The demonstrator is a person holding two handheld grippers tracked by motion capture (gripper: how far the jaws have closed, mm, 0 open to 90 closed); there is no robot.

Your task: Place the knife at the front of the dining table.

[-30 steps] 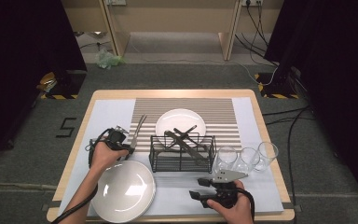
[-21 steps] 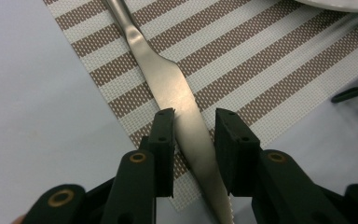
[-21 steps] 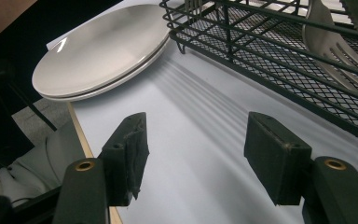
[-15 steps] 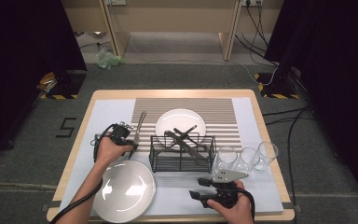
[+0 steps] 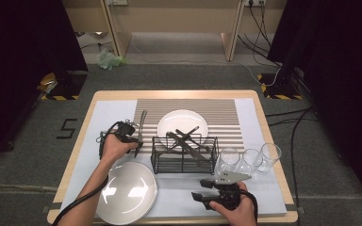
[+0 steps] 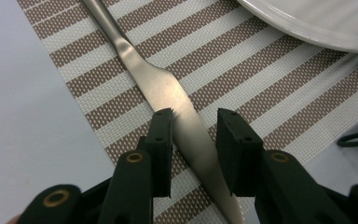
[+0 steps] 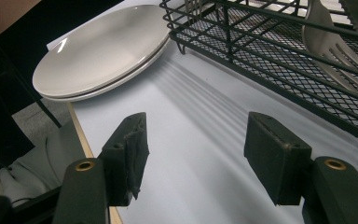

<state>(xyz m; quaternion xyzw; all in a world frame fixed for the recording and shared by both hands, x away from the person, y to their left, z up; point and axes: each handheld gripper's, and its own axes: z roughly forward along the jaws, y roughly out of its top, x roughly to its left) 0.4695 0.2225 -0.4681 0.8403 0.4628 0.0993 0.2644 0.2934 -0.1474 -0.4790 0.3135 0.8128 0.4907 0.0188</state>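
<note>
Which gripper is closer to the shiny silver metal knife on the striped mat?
Left. The left gripper straddles the silver metal knife; the right gripper sits at the table's near edge, beyond the black wire basket.

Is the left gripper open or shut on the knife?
Open. The left gripper straddles the knife lying flat on the striped mat, with gaps beside both pads.
</note>
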